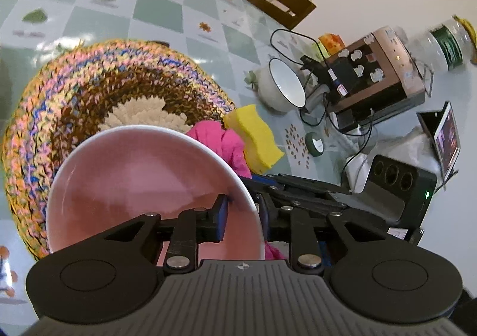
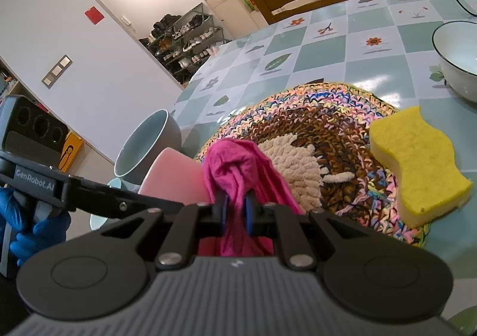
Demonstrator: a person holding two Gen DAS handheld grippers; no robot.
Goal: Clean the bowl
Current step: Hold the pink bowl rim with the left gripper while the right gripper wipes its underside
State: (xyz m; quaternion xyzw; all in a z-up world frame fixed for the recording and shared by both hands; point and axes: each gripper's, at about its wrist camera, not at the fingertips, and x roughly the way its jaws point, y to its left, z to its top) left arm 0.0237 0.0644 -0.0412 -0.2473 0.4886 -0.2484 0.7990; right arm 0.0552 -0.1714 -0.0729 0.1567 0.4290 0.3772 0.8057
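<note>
My left gripper (image 1: 242, 212) is shut on the rim of a pink bowl (image 1: 143, 181), one finger inside and one outside, and holds it tilted over a multicoloured woven mat (image 1: 89, 82). The bowl's outer wall also shows in the right wrist view (image 2: 173, 175). My right gripper (image 2: 236, 212) is shut on a magenta cloth (image 2: 238, 169), bunched up just right of the bowl. The cloth also shows in the left wrist view (image 1: 220, 142) beyond the bowl's rim.
A yellow sponge (image 2: 417, 163) lies on the mat's (image 2: 342, 127) right edge. A grey bowl (image 2: 149, 145) stands behind the pink one. A white enamel bowl (image 2: 459, 61) is at the far right. Boxes, cables and a phone (image 1: 447, 139) crowd the table's right side.
</note>
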